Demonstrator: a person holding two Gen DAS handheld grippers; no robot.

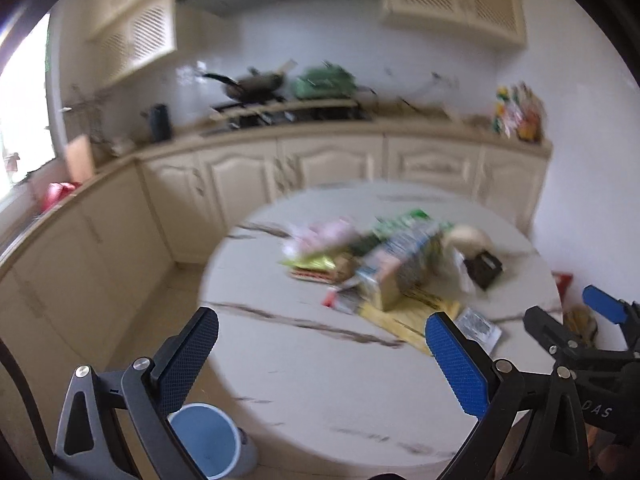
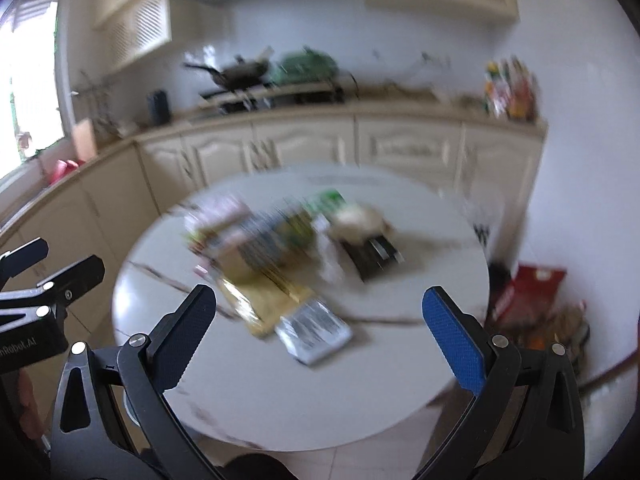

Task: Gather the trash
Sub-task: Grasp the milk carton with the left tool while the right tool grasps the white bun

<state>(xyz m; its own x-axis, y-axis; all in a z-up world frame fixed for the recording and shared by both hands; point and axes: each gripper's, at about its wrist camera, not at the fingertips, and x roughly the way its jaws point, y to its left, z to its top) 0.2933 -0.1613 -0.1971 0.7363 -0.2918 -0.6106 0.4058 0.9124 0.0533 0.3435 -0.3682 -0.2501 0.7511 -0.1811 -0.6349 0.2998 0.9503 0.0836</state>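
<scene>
Trash (image 1: pixel 384 264): blurred heap of wrappers, cartons and packets, green, pink, yellow and silver, mid-table toward the far side.
Table (image 1: pixel 304 380): round, white with dark veins.
Bin (image 1: pixel 208 444): blue inside, on the floor beside the table.
Left gripper (image 1: pixel 322 356): spread wide, holding nothing.
Right gripper (image 2: pixel 320 338): spread wide, holding nothing, above a silver packet (image 2: pixel 314 330).

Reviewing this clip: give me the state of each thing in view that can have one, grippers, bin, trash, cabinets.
left gripper: open, holding nothing, above the table's near edge.
right gripper: open, holding nothing.
blue bin: upright on the floor beside the table, no lid; nothing visible inside.
trash pile: lying on the round table, none collected yet.
silver packet: flat, nearest the right gripper.
lower cabinets: doors shut.
</scene>
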